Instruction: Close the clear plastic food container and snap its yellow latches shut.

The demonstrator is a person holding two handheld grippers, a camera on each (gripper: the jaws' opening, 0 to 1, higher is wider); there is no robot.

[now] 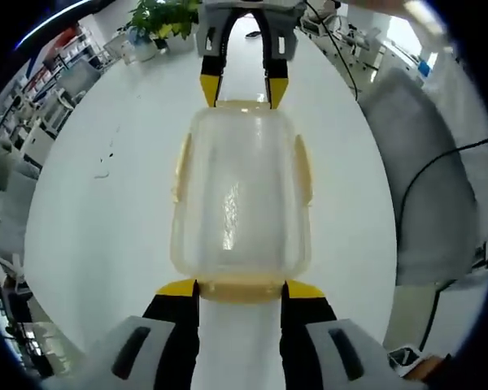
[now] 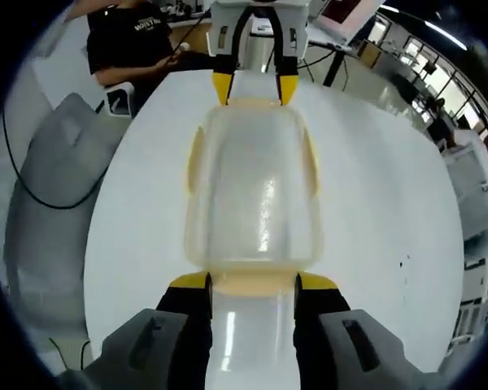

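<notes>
1. Container [image 1: 241, 195] [image 2: 253, 188]: clear, lid on, lying on the white desk [image 1: 89, 227] [image 2: 374, 203] between the two tools.
2. Latches [image 1: 302, 166] [image 2: 311, 166]: yellow, lying along the sides at 3 and 9 o'clock; whether snapped, cannot tell.
3. Left tool [image 1: 241, 291] [image 2: 254, 88]: jaws standing apart, tips touching the container's near end at 6 o'clock in the left gripper view.
4. Right tool [image 2: 253, 283] [image 1: 243, 89]: jaws standing apart, tips meeting the opposite end.
5. Plant [image 1: 159, 20]: sitting at 11 o'clock.
6. Person [image 2: 130, 41]: standing at 11 o'clock in the right gripper view.
</notes>
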